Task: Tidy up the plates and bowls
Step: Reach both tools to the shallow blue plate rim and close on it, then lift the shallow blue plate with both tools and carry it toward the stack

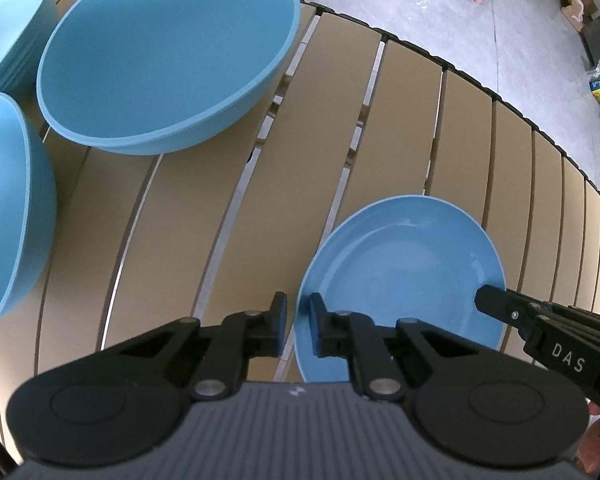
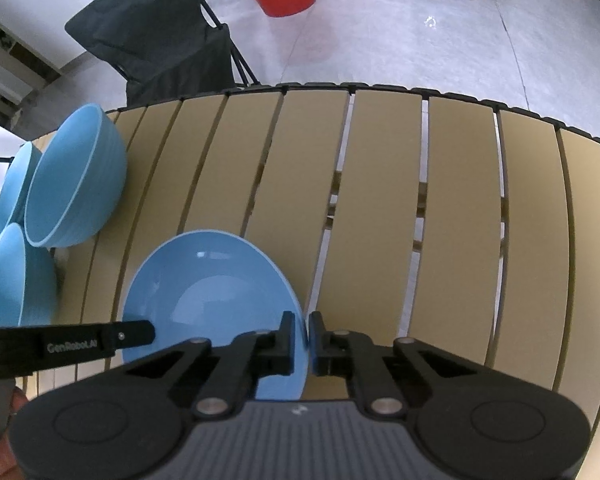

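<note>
Two tools share one plate [image 1: 404, 276]: the left tool [image 1: 298, 326] has its fingers drawn in on the plate's left rim, and the right tool [image 2: 305, 340] is pinched on the opposite rim, so the plate sits clamped edge to edge between them. In the left wrist view the rim passes up through the narrow gap between the pads, and the right tool's dark fingers reach in from the far side to bite the other edge; in the right wrist view the same rim runs between that tool's pads while the left tool comes in from the side. Gripping on both sides looks like a way to keep a shallow, slippery disc level when it comes off the slatted table [image 1: 412, 120], since one pinch on a thin rim would let it swing. Both tools point steeply down, which suits catching an edge that lies close to the slats. Whether the plate is resting on the table or just clear of it, I cannot tell. It is plain light blue, glossy, round, with a broad flat well and a low raised rim, and it shows small bright glints. Ahead of the left tool and off to its left stand three blue bowls [image 1: 168, 52], deeper and matt, close together, well apart from the plate.
</note>
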Demonstrator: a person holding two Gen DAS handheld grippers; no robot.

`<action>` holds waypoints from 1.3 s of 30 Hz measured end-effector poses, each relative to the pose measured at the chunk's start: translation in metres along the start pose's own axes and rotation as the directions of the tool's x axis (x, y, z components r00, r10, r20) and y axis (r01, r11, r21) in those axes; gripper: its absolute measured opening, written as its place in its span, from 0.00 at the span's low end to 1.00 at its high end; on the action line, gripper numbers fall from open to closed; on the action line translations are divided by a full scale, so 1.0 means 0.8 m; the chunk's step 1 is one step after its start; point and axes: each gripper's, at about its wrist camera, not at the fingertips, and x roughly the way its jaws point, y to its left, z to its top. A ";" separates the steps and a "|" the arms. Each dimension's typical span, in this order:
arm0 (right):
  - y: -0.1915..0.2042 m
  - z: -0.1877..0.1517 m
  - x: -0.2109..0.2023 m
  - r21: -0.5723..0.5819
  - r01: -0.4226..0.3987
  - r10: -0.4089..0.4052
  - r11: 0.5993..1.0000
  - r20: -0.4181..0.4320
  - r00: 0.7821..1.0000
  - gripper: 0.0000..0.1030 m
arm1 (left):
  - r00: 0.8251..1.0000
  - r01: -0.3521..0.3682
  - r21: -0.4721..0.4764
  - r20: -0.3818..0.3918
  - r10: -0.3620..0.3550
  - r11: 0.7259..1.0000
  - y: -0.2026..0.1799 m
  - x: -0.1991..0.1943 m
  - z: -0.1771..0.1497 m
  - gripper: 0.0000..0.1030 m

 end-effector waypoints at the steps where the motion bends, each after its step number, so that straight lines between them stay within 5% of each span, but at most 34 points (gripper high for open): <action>1: 0.000 0.001 0.001 -0.003 0.003 -0.003 1.000 0.001 1.000 0.06 | 1.000 0.001 0.001 0.000 -0.001 1.000 0.000 0.000 0.001 0.11; 39: 0.011 -0.013 -0.015 0.035 -0.025 0.025 0.999 0.004 1.000 0.04 | 0.999 -0.039 -0.018 0.005 0.039 0.999 0.000 -0.014 -0.004 0.12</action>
